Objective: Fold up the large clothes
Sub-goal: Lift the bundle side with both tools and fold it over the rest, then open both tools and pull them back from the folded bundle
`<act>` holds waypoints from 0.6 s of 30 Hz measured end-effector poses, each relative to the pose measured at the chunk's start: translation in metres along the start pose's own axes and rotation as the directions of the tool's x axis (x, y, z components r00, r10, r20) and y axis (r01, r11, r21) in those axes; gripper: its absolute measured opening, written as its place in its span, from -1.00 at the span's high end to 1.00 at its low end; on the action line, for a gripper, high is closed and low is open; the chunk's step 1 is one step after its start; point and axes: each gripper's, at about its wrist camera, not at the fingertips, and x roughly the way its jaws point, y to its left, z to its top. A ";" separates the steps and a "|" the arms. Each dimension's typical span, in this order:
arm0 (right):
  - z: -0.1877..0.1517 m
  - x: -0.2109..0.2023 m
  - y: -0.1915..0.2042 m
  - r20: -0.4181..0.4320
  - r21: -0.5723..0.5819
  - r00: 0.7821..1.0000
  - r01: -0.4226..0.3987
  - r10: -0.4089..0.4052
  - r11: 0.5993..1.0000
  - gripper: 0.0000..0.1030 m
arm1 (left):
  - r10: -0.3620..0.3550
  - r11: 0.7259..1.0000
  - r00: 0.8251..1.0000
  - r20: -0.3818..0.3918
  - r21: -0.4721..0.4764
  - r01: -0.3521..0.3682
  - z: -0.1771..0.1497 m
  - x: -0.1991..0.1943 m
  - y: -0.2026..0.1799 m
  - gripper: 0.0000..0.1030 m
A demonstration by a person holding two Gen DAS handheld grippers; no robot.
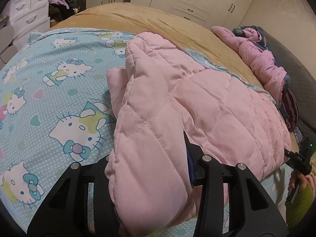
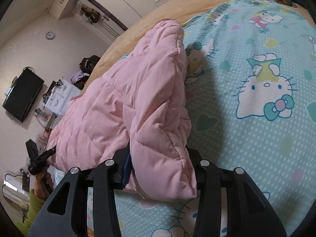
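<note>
A bed (image 1: 126, 17) with a tan cover fills both views; over its near part lies a blue cartoon-cat sheet (image 1: 59, 90), and on that sheet lies the pink quilted coat (image 1: 197, 98), bunched and partly folded, one thick fold reaching toward each camera. White cupboards (image 1: 197, 2) line the far wall; a white drawer unit (image 1: 29, 17) stands off the bed's far corner; a black screen (image 2: 22, 95) hangs on the wall in the right view. A second pink garment (image 1: 262, 59) lies crumpled at the bed's far side. The left gripper (image 1: 150, 169) is clamped on a padded edge of the coat, cloth filling the gap between its fingers; the right gripper (image 2: 158, 169) likewise pinches another corner of it.
</note>
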 end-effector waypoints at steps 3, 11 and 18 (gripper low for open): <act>-0.002 0.000 0.008 0.007 -0.019 0.999 0.051 -0.051 0.999 -0.04 | 0.003 1.000 1.000 -0.003 0.010 -0.003 -0.001 0.000 -0.001 0.31; -0.003 -0.010 0.020 0.056 -0.026 0.981 0.188 -0.186 0.982 -0.70 | -0.008 1.000 1.000 -0.009 -0.007 0.008 -0.003 -0.001 0.003 0.21; -0.006 -0.030 0.034 0.116 -0.070 0.956 0.278 -0.269 0.958 -0.87 | 0.041 0.999 0.999 -0.003 0.003 -0.041 -0.006 -0.010 -0.001 -0.62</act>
